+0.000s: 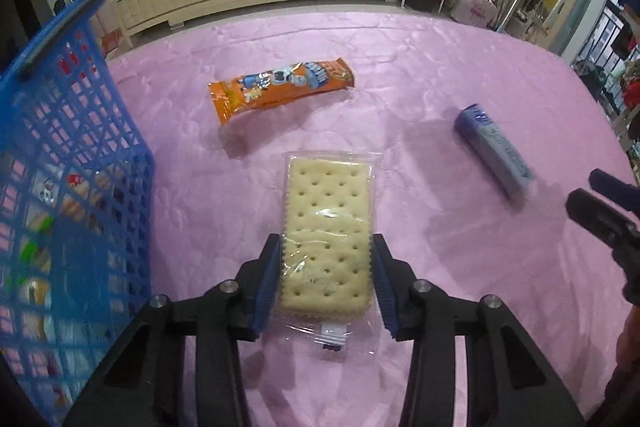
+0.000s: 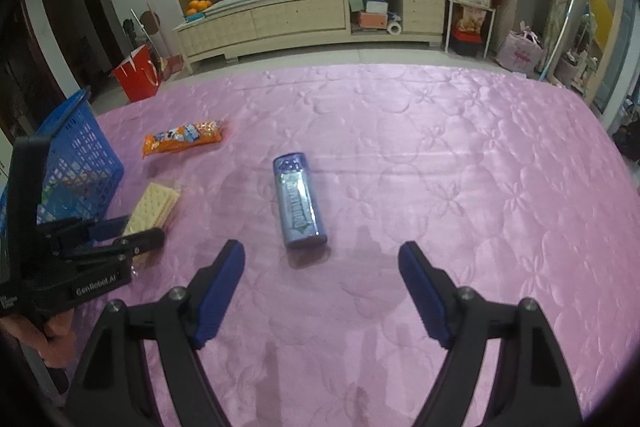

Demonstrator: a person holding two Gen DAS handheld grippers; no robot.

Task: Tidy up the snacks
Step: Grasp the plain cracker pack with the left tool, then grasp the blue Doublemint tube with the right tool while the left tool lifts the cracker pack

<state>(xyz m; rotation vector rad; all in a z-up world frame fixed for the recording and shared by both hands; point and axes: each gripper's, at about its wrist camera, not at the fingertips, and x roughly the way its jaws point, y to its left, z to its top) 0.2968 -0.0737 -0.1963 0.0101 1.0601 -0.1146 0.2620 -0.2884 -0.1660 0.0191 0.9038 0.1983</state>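
Observation:
A clear-wrapped cracker pack [image 1: 326,233] lies on the pink cloth, and my left gripper [image 1: 326,247] is shut on it, blue pads against both long sides. It also shows in the right wrist view [image 2: 154,203] with the left gripper [image 2: 132,233] on it. An orange snack packet [image 1: 280,87] [image 2: 182,138] lies beyond. A blue tube of sweets [image 1: 494,149] [image 2: 299,201] lies to the right. My right gripper [image 2: 322,253] is open and empty, just short of the tube; it shows at the left wrist view's right edge [image 1: 600,203].
A blue mesh basket [image 1: 60,155] [image 2: 82,155] holding several snacks stands at the table's left edge. The pink quilted cloth [image 2: 440,167] covers the table. A cream sideboard [image 2: 312,19] and a red bag [image 2: 138,77] stand on the floor beyond.

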